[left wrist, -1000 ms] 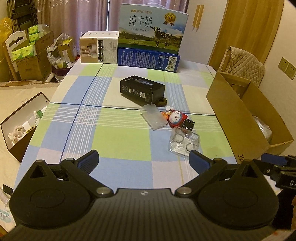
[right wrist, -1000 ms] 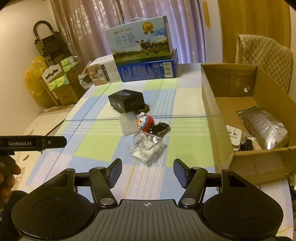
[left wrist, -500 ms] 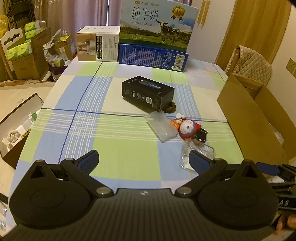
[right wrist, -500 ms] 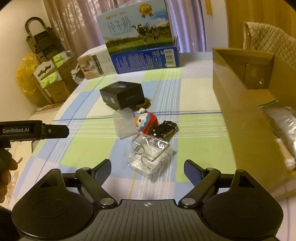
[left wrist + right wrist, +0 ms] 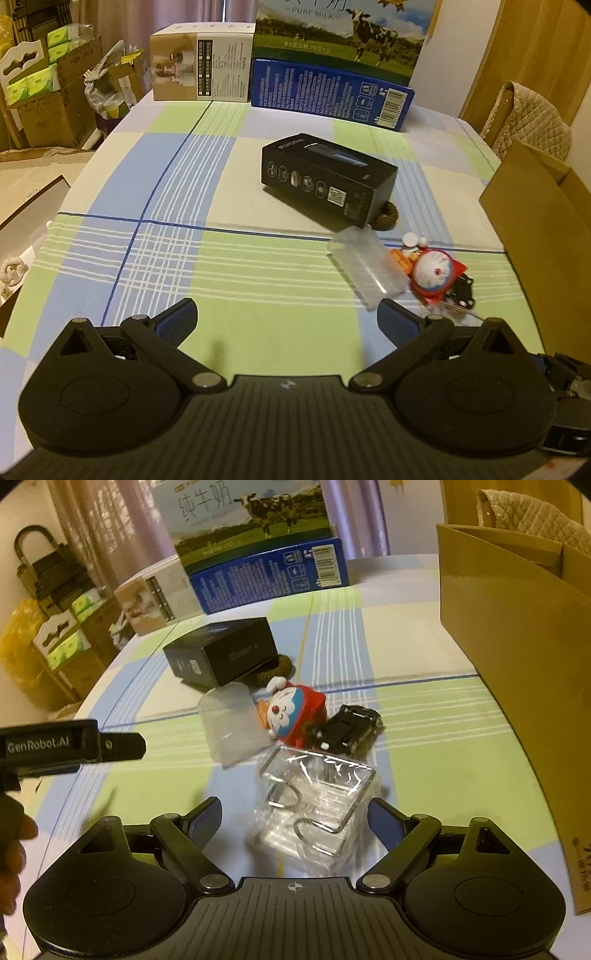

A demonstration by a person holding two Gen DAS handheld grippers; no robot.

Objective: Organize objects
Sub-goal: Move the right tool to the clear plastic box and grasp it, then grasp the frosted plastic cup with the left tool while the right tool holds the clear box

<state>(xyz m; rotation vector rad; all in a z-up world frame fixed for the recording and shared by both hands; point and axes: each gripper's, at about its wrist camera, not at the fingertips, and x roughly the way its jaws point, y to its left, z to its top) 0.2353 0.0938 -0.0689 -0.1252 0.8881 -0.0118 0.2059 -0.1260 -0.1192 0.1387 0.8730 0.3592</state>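
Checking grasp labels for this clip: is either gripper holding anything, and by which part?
Nothing is held. The right gripper has open jaws on either side of the clear plastic packet of wire clips, not pressing it. The left gripper is open, empty.

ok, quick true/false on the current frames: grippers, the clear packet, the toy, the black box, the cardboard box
1. The right gripper is open, with the clear packet between its fingers, not pinched. True.
2. The left gripper holds the black box. False: it is open and empty; the box lies further back on the table.
3. The red and blue toy lies inside the cardboard box. False: it lies on the tablecloth.
4. A small black car lies beside the toy. True.
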